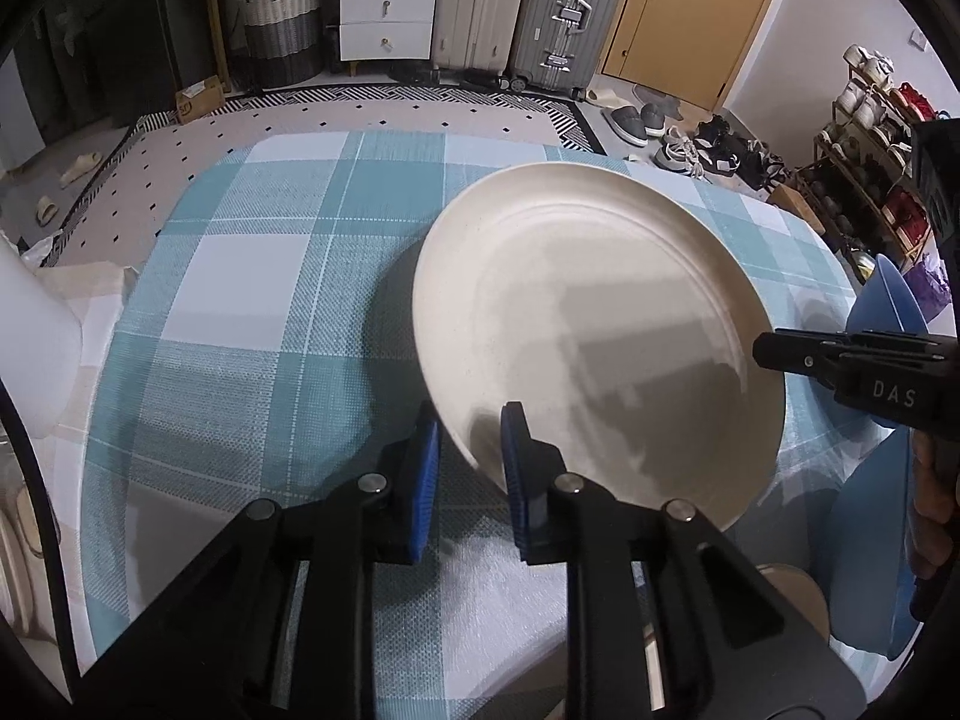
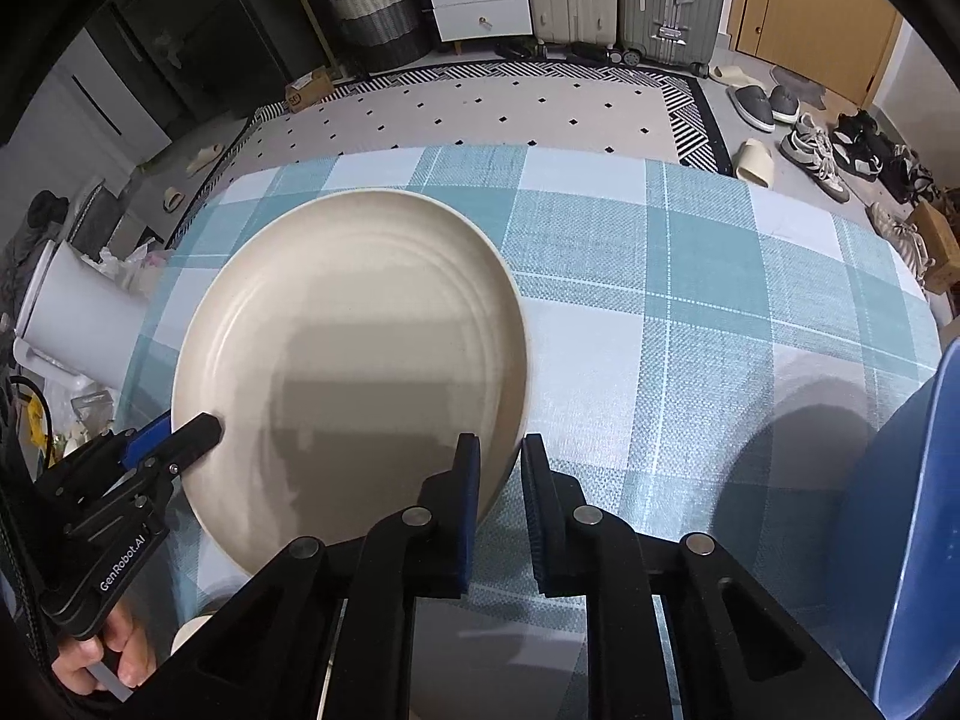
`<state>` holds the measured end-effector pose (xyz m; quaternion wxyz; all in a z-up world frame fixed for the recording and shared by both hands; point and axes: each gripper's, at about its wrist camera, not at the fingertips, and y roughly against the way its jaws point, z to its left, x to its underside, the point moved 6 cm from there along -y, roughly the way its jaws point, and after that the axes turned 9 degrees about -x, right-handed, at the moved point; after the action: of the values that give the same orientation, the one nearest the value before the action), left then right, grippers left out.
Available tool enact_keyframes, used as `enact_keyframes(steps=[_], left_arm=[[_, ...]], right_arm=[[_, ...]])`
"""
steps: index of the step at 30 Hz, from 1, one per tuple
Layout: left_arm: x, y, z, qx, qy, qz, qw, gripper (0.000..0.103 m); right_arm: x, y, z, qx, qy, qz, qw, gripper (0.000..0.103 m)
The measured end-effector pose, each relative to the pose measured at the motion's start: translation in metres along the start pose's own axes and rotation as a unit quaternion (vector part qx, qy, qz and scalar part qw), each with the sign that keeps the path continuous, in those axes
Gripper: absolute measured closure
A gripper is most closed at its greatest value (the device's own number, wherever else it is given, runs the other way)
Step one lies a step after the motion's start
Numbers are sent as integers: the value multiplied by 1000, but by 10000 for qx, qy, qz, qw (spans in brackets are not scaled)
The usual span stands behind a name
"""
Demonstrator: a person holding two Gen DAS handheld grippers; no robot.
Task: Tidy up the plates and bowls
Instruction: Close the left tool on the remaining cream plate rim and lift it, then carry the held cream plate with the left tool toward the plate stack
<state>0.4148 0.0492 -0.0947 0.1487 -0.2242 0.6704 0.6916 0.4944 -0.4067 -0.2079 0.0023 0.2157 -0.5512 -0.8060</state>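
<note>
Both grippers' jaws pinch the cream plate (image 1: 588, 312) rim; blue bowl (image 2: 900, 510) just beside.

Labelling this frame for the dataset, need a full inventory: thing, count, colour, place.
plate: 1, cream, over the table, rim clamped on two sides
tablecloth: 1, teal and white check, covers the table
blue dishes: number unclear, right edge of table
rug: 1, grey with black diamonds, floor beyond the table
suitcases: 2, beige and grey, back wall
drawer unit: 1, white, back wall
left claw: 1, black with blue pads, shut on plate rim
right claw: 1, same, shut on plate rim
</note>
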Motion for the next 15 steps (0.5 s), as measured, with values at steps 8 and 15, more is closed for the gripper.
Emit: enact_keyframes(steps=[8, 15], left_arm=[[1, 23, 2, 15, 25, -124, 9999, 86], [5, 46, 5, 27, 47, -241, 9997, 86]], right_arm=[[2, 15, 6, -51, 31, -140, 9999, 88], [8, 31, 14, -112, 69, -286, 9995, 88]])
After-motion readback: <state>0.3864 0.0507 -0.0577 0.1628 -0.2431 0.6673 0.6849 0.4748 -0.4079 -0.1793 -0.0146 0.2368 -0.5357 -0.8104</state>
